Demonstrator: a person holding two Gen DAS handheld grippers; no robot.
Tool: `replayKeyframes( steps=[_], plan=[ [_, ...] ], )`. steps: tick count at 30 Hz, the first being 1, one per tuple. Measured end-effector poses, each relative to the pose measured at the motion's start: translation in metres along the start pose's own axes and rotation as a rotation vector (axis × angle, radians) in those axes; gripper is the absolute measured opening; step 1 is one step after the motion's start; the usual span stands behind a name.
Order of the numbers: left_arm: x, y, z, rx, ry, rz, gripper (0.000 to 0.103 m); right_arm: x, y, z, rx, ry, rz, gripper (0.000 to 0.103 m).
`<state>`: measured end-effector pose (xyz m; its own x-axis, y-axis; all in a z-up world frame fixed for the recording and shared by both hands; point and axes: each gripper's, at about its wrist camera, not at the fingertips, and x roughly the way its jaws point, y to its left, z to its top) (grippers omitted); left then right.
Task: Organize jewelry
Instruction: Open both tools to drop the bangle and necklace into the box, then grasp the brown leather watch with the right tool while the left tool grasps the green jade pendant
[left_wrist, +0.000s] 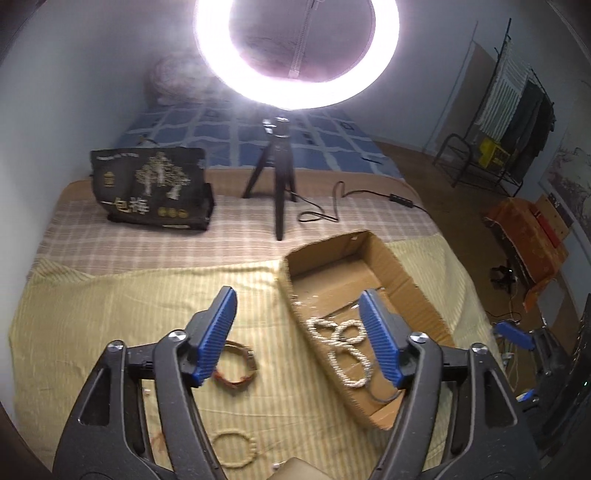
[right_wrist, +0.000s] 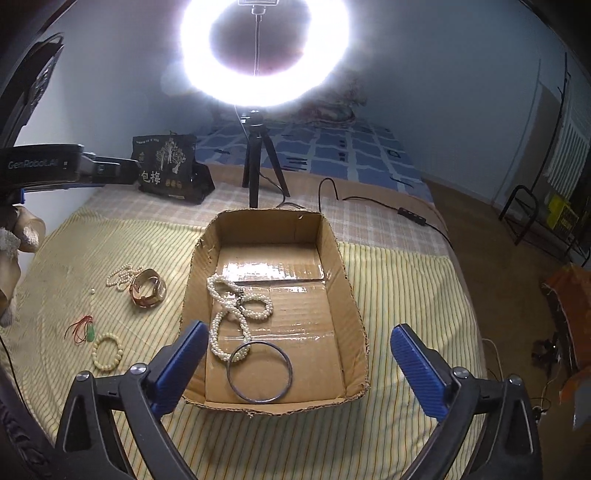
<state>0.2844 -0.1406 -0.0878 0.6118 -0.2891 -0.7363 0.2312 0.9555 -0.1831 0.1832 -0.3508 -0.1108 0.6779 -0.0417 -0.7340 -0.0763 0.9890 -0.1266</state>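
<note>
Right wrist view: pearl necklace (right_wrist: 236, 314) coiled inside cardboard box (right_wrist: 334, 236) on yellow striped cloth (right_wrist: 406, 295), metal bangle (right_wrist: 259, 372) flat at the near end overlapping its lowest loop; outside, left of box, wide amber bangle (right_wrist: 147, 288), small pearl strand (right_wrist: 120, 275), cream bead bracelet (right_wrist: 107, 350) and green pendant on red cord (right_wrist: 86, 330). Right gripper (right_wrist: 299, 358) spread wide, empty, above near box edge. Left wrist view: left gripper (left_wrist: 297, 317) likewise released, holding nothing, over cloth beside box; ring light (left_wrist: 295, 55) on tripod (left_wrist: 275, 177) behind.
</note>
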Motion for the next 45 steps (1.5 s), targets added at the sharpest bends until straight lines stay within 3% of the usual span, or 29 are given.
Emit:
replayKeyframes(
  steps=[14, 26, 35, 39, 45],
  plan=[
    [-0.026, 0.083, -0.018, -0.002, -0.004, 0.159, 0.075, -0.001, 0.031, 0.012, 0.007, -0.091, 0.063, 0.101],
    [-0.032, 0.146, -0.047, -0.057, 0.063, 0.226, 0.075, 0.021, 0.087, 0.029, -0.021, 0.001, 0.167, 0.096],
    [-0.018, 0.164, -0.085, -0.065, 0.162, 0.147, 0.075, 0.053, 0.109, 0.03, 0.01, 0.093, 0.265, 0.078],
    [-0.007, 0.168, -0.105, -0.1, 0.232, 0.08, 0.058, 0.069, 0.113, 0.028, 0.039, 0.142, 0.309, 0.066],
    [0.01, 0.169, -0.13, -0.184, 0.326, -0.005, 0.057, 0.089, 0.116, 0.027, 0.094, 0.205, 0.377, 0.048]
  ],
)
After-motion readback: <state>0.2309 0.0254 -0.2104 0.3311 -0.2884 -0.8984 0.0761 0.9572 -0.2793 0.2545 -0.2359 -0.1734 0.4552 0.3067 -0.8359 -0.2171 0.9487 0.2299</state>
